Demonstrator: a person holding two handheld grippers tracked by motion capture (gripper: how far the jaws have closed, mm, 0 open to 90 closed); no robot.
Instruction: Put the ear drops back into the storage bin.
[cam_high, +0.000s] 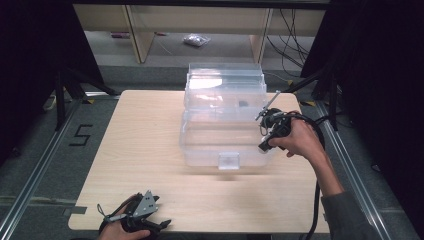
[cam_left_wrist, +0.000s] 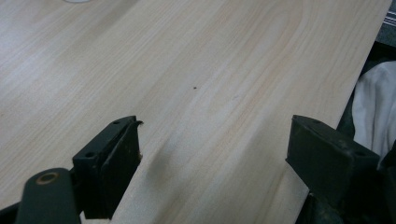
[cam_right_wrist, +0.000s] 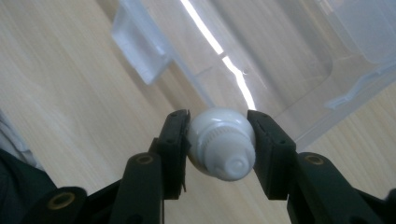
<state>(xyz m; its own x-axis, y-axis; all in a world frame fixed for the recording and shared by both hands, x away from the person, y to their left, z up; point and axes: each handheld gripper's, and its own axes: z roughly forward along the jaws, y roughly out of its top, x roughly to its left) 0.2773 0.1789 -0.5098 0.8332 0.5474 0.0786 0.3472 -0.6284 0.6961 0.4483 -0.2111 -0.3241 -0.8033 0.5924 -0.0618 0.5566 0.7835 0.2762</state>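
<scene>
At the near left edge of the desk (cam_high: 150, 150), the left gripper (cam_left_wrist: 212, 154) rests low over bare wood, its fingers (cam_left_wrist: 109, 163) spread wide apart with nothing between them. Farther right stands a clear plastic box (cam_high: 222, 117), open at the top, with a small latch on its near wall. Just beside the box's right wall, the right gripper (cam_right_wrist: 218, 144) is raised in the person's hand, its fingers (cam_right_wrist: 173, 149) clamped on either side of a small white bottle (cam_right_wrist: 222, 144), which points back toward the camera.
</scene>
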